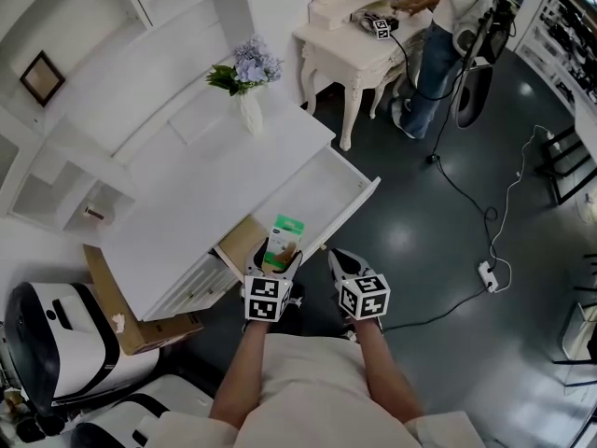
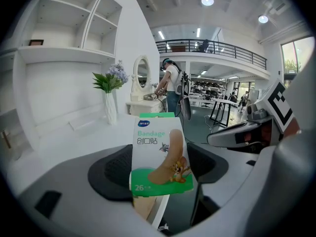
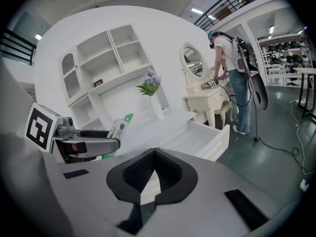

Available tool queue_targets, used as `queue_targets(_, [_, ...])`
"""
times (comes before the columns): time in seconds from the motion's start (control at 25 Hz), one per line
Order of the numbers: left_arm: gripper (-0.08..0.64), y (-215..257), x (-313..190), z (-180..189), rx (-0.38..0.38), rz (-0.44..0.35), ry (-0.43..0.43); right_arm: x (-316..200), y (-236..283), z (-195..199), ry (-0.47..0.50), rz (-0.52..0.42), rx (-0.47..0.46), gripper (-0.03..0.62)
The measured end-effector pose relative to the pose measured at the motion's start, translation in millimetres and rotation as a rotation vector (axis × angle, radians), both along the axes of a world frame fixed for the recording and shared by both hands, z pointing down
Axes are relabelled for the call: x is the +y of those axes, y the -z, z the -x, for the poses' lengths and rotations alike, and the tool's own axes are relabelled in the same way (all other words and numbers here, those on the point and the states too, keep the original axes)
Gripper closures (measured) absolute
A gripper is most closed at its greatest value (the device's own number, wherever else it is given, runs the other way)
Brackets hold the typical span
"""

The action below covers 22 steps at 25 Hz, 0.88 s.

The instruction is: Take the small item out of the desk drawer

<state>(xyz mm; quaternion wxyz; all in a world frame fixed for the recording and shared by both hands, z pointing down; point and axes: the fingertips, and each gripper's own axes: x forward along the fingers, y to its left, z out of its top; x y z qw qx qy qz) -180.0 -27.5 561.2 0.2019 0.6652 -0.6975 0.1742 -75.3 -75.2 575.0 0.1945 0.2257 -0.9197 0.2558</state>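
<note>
Left gripper (image 1: pixel 277 267) jaws pinch the bandage box (image 1: pixel 284 234), likely light and crushable, by its lower edge over the drawer (image 1: pixel 362 197); right gripper (image 1: pixel 340 256) jaws closed, empty.

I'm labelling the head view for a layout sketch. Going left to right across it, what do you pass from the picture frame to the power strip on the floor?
Picture frame → cardboard box → bandage pack → right tool → power strip.

- A white vase (image 1: pixel 250 112) holds purple flowers (image 1: pixel 252 63) with green leaves.
- Right of the vase stands a cream dressing table (image 1: pixel 347 49), with a person (image 1: pixel 434 45) at it.
- Far left of the vase is a small framed picture (image 1: pixel 42 77).
- Below and left of the vase is a cardboard box (image 1: pixel 121 315).
</note>
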Motion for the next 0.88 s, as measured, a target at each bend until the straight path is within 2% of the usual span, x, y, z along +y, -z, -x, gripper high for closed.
queue_targets(0.88, [0.206, -2.2, 7.8, 2.7, 0.007, -0.009, -0.006, 8.0, -3.2, 2.4, 0.0, -0.005, 0.013, 0.568])
